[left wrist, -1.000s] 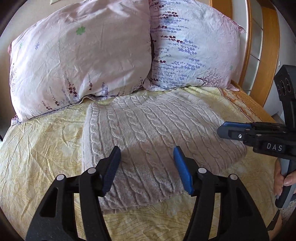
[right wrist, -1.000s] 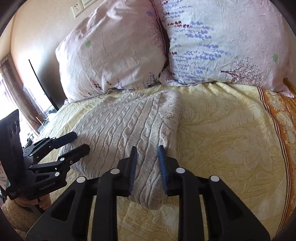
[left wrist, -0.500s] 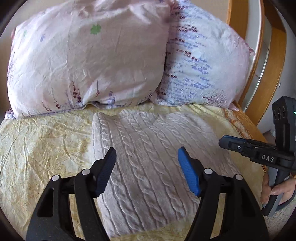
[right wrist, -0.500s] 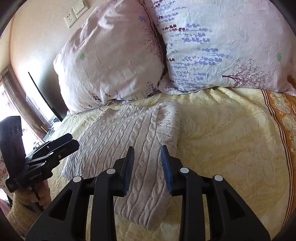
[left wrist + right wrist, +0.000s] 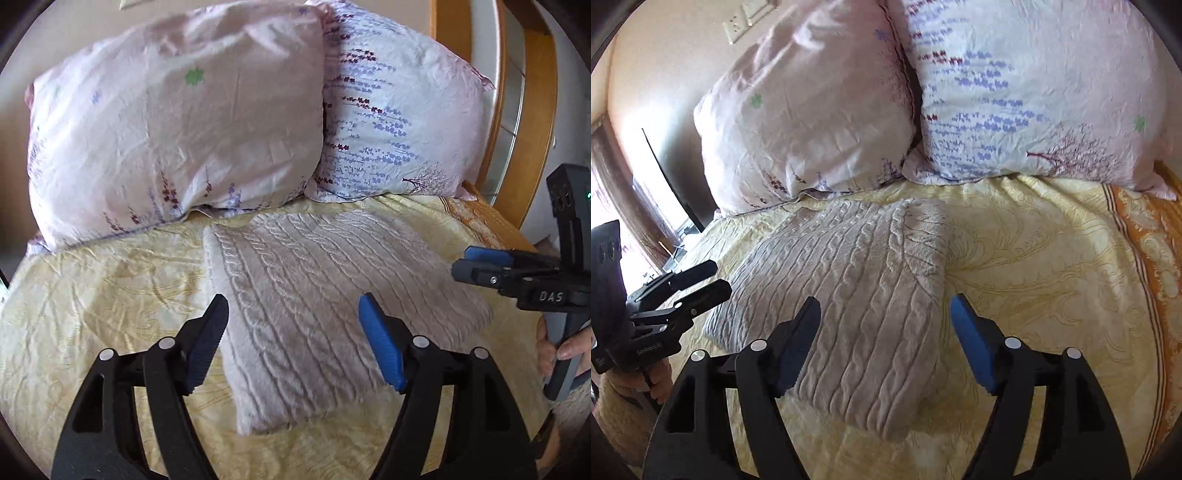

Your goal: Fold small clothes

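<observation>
While the folded grey cable-knit garment [image 5: 325, 310] lies on the yellow patterned bedsheet [image 5: 96, 295], left gripper [image 5: 293, 314] and right gripper [image 5: 884, 314] hover, jaws apart, empty.

The left gripper [image 5: 293, 339] is hovering with its jaws spread wide and nothing between its blue pads [image 5: 380, 349]. The right gripper [image 5: 884, 339] is likewise gaping wide, holding nothing. Each is appearing at the edge of the other's view, gripped from below by a hand [image 5: 565, 350], fingers wrapping the handle, jaws pointing inward toward its partner.
</observation>
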`<move>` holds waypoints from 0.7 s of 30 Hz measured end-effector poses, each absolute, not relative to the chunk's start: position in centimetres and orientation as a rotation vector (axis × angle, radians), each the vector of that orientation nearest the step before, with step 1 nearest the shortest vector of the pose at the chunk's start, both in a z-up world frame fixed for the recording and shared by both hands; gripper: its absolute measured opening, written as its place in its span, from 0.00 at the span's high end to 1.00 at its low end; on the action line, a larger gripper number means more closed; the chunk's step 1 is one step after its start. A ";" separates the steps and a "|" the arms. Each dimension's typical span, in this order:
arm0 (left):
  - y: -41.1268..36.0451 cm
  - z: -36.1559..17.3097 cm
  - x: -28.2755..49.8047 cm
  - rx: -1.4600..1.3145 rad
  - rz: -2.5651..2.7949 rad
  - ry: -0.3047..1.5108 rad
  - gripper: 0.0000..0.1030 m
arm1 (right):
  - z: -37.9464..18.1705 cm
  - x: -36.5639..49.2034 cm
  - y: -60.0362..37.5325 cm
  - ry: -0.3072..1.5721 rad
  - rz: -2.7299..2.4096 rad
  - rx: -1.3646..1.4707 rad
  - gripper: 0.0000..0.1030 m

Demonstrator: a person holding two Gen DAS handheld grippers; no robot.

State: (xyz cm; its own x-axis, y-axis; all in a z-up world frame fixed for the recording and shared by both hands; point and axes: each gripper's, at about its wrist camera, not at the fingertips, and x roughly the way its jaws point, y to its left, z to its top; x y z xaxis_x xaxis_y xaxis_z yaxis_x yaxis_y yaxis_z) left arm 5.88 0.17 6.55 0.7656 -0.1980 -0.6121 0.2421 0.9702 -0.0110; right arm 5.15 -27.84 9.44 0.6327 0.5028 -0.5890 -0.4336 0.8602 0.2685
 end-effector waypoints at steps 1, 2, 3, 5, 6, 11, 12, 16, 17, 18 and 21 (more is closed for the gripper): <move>-0.1 6.3 5.0 0.108 -0.218 0.645 0.29 | 9.4 4.4 -27.6 0.687 0.529 0.074 0.31; -0.3 5.9 4.4 0.139 -0.196 0.639 0.29 | 9.3 3.7 -27.4 0.671 0.511 0.040 0.41; -0.5 5.4 4.0 0.162 -0.178 0.641 0.29 | 9.0 3.2 -27.1 0.665 0.492 0.004 0.46; -0.5 4.4 3.9 0.155 -0.173 0.673 0.29 | 8.5 2.8 -26.6 0.671 0.465 -0.035 0.58; -0.3 3.8 4.1 0.127 -0.182 0.702 0.31 | 8.1 2.9 -26.4 0.685 0.454 -0.047 0.60; 0.8 2.2 5.1 0.017 -0.192 0.810 0.40 | 6.6 3.1 -25.7 0.758 0.409 -0.131 0.66; 0.8 1.7 5.3 0.013 -0.189 0.843 0.42 | 6.5 3.3 -25.4 0.771 0.402 -0.148 0.66; 1.4 0.6 5.7 -0.051 -0.192 0.896 0.42 | 6.2 3.4 -24.9 0.783 0.386 -0.174 0.63; 1.5 0.8 5.5 -0.050 -0.191 0.885 0.41 | 6.4 3.3 -25.2 0.776 0.389 -0.158 0.63; 1.4 1.1 4.9 -0.037 -0.185 0.859 0.40 | 6.8 3.0 -25.6 0.764 0.395 -0.129 0.62; 1.1 2.2 2.5 0.055 -0.130 0.776 0.19 | 8.0 1.5 -27.4 0.725 0.423 -0.021 0.36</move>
